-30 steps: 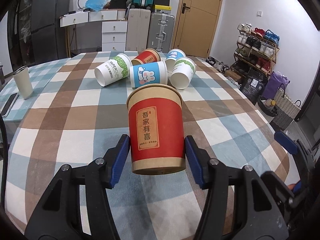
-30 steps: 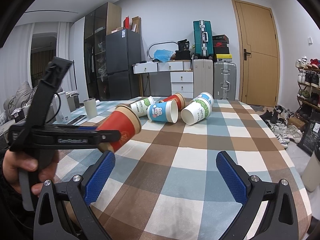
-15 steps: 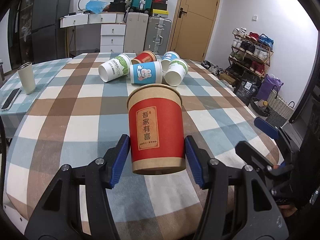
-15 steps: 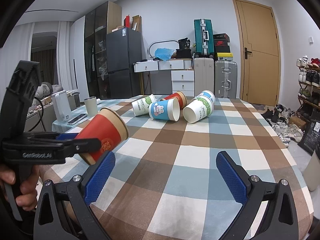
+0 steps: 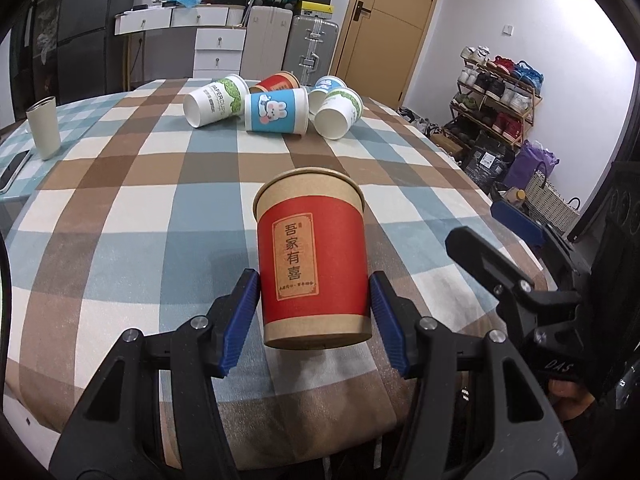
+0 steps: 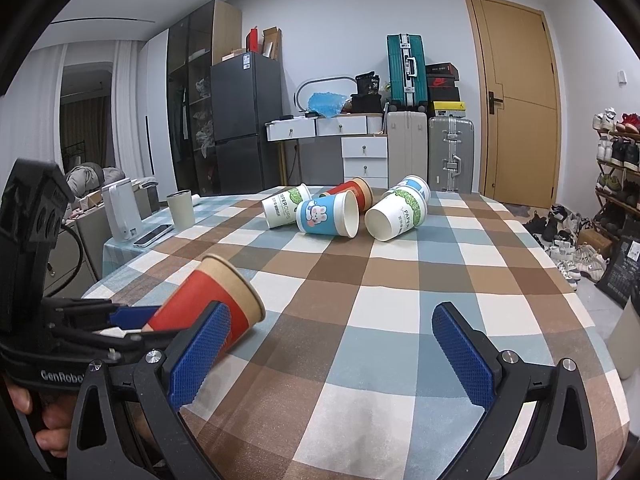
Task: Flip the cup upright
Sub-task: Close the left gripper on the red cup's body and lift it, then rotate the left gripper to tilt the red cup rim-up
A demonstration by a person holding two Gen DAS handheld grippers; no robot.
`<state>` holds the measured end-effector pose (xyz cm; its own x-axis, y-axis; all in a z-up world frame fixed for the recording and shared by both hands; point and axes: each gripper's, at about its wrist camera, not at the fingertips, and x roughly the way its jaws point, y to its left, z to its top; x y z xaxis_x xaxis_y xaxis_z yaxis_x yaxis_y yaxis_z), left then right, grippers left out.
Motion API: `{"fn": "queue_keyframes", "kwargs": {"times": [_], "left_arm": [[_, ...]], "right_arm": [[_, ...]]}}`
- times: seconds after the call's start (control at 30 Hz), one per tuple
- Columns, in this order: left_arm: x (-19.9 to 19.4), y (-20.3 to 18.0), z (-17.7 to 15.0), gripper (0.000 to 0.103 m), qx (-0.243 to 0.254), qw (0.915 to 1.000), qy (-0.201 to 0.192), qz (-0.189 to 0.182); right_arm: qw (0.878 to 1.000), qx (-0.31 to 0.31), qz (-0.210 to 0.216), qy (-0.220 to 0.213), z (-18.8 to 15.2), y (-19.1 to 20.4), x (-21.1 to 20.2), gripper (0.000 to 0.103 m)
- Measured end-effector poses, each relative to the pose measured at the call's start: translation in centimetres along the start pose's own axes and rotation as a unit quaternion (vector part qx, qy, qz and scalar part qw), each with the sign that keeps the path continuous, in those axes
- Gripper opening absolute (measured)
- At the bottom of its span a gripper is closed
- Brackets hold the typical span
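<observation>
A red paper cup with a brown rim and a Chinese label (image 5: 312,258) is held between the blue pads of my left gripper (image 5: 314,312), low over the near part of the checked table. In the right wrist view the same cup (image 6: 208,306) lies tilted, mouth pointing up and to the right, with the left gripper (image 6: 132,322) shut on its base. My right gripper (image 6: 332,354) is open and empty above the table's near edge, just right of the cup. It shows in the left wrist view (image 5: 516,248) at the right.
Several paper cups lie on their sides in a cluster at the far end of the table (image 5: 276,106) (image 6: 340,212). A grey tumbler (image 5: 44,128) and a phone (image 5: 12,170) sit at the left edge. Shoe rack and bags stand at the right.
The left gripper with the red cup has moved lower and nearer to the table's near edge. The right gripper has come closer beside it.
</observation>
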<state>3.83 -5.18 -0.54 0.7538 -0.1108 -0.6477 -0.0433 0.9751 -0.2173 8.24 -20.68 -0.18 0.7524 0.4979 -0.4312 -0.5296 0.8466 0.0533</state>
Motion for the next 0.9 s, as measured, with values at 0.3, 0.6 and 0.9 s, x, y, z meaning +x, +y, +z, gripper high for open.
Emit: {"fn": "queue_keyframes", "kwargs": {"times": [0.3, 0.6, 0.9], "left_arm": [[0.8, 0.0, -0.4, 0.058, 0.012, 0.9998, 0.010, -0.012], [-1.5, 1.6, 0.4, 0.092, 0.030, 0.9990, -0.032, 0.005], [-4.2, 4.0, 1.0, 0.102, 0.055, 0.9950, -0.079, 0.027]], "right_arm": [[1.000, 0.003, -0.003, -0.004, 0.1, -0.1, -0.3, 0.103], [1.000, 0.012, -0.006, 0.006, 0.9, -0.3, -0.2, 0.103], [0.998, 0.029, 0.008, 0.052, 1.7, 0.7, 0.6, 0.103]]}}
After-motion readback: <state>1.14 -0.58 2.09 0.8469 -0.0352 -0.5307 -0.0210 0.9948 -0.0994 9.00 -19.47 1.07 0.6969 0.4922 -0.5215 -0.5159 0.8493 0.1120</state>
